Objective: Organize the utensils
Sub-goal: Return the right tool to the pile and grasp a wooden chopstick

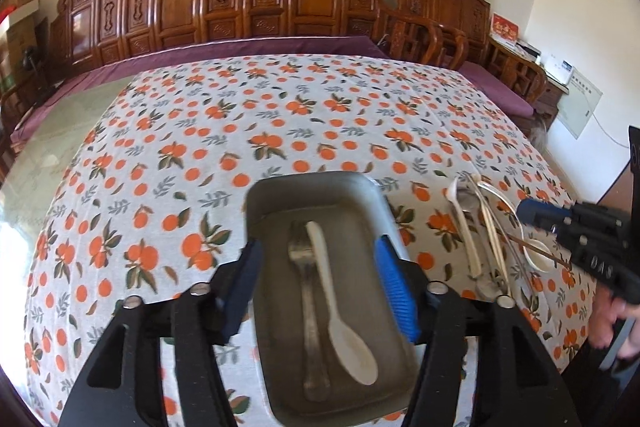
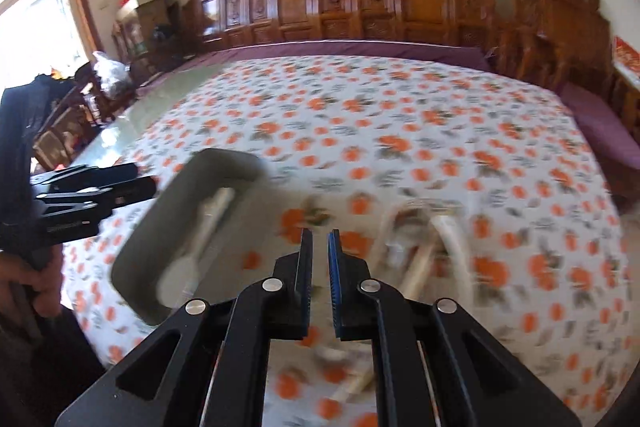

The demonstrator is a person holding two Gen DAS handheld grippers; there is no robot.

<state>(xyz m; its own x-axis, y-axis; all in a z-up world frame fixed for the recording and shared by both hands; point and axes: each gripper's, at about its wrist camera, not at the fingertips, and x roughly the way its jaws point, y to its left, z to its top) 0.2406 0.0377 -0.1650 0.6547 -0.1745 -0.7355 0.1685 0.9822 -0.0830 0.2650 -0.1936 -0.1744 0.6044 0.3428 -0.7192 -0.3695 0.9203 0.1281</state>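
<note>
A white plastic spoon (image 1: 340, 311) and a metal fork (image 1: 307, 291) lie side by side, lengthwise, in the grey tray (image 1: 256, 199) on an orange-patterned tablecloth (image 1: 168, 163), while the unsorted utensils (image 1: 486, 227) wait in a loose pile just right of the tray, a white ladle-style spoon (image 1: 464, 227) at its left edge; the left gripper (image 1: 320, 279) hangs above the tray with its blue pads spread wide to either side of the two pieces, touching neither and holding nothing; the right gripper (image 2: 320, 259), seen through heavy motion blur, has its jaws nearly closed with only a thin gap and nothing between them, poised over the cloth between tray and pile; judging by the layout, the next piece comes from the pile, and doing it well would mean opening the right jaws before descending, singling out one handle rather than the tangle, and laying it parallel to those already in the tray
</note>
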